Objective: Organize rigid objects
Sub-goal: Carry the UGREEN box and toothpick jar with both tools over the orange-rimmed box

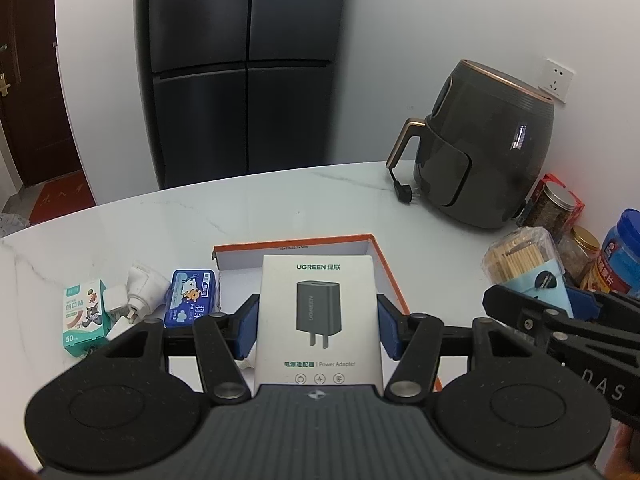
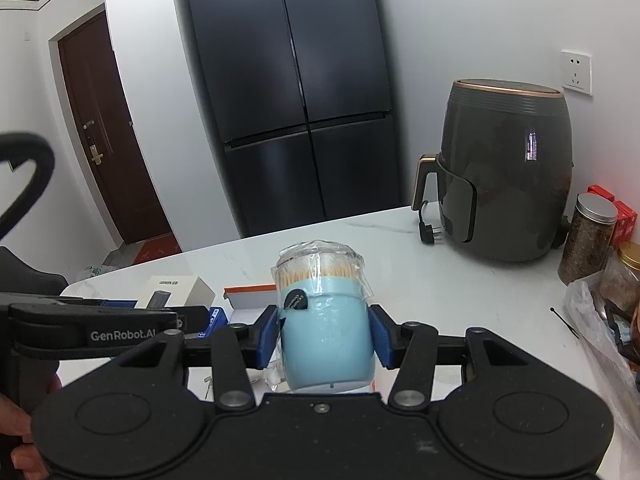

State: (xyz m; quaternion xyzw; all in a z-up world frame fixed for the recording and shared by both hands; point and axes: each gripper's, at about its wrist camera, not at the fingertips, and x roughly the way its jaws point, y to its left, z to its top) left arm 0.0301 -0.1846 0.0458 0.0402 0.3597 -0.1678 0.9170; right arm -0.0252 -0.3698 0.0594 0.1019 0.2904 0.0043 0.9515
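The white UGREEN power-adapter carton [image 1: 319,320] sits clamped between the blue pads of the left gripper [image 1: 319,326], held level above the orange-rimmed open box [image 1: 390,268] near the marble table's front edge. The right gripper [image 2: 326,336] grasps an upright, plastic-wrapped pale-blue toothpick jar [image 2: 326,320], raised beside it.

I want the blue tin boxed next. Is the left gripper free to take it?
Probably not yet: the left gripper is shut on the adapter box. The blue tin lies uncovered just left of it.
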